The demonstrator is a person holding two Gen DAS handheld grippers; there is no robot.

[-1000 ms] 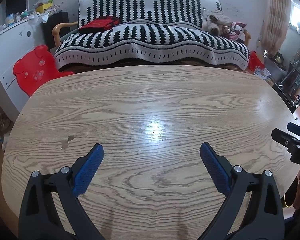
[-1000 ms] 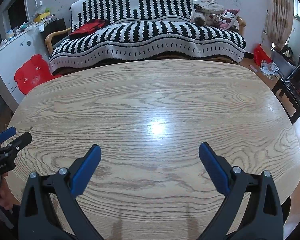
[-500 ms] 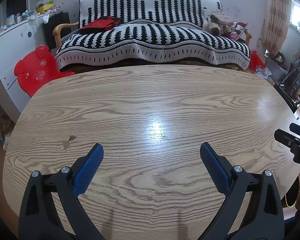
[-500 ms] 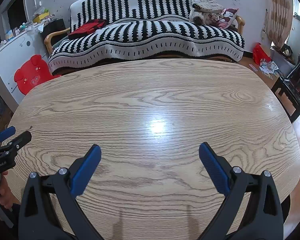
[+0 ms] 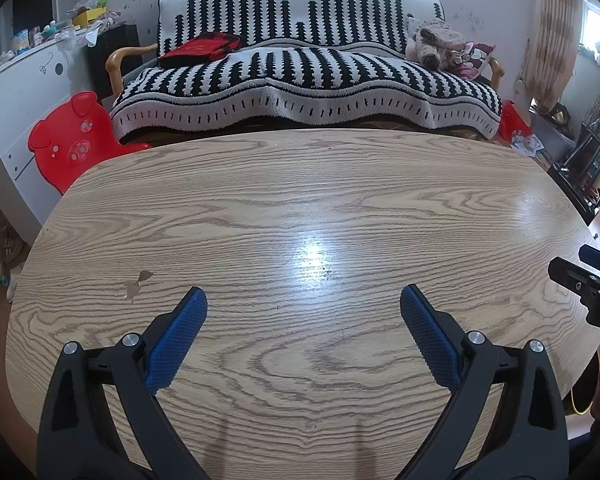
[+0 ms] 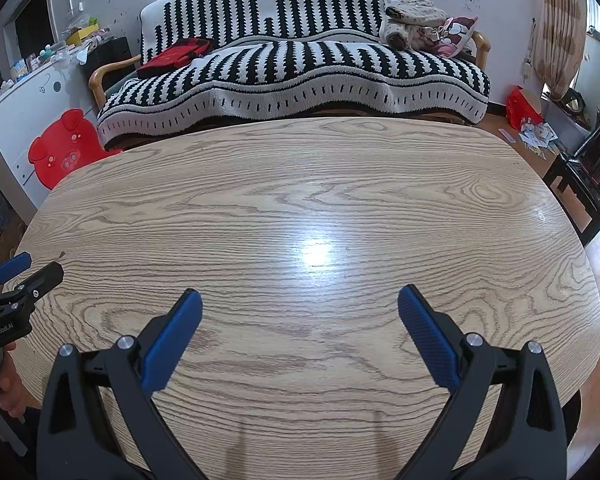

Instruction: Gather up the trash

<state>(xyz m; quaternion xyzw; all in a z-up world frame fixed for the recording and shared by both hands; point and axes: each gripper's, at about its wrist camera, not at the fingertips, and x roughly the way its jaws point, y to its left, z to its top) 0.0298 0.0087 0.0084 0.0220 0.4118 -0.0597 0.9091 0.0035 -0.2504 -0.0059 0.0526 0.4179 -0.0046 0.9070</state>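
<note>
Both views look across an oval wooden table (image 5: 300,208) (image 6: 308,200) with no trash on it. My left gripper (image 5: 303,300) hovers open above the near part of the table, with nothing between its blue pads. My right gripper (image 6: 299,298) is open too, with nothing held. In the left wrist view the right gripper (image 5: 588,272) shows at the right edge. The left gripper (image 6: 16,276) shows at the left edge of the right wrist view. A small chipped spot (image 5: 136,284) marks the tabletop near the left gripper.
Behind the table stands a sofa under a black-and-white striped blanket (image 5: 300,76) (image 6: 292,64), with a red item (image 5: 200,46) and cushions on it. A red pig-shaped chair (image 5: 72,140) sits at the left. Scattered papers (image 6: 536,136) lie on the floor at the right, near a dark stand (image 6: 588,172).
Both cameras have shifted slightly; the scene is otherwise the same. Both grippers stay open.
</note>
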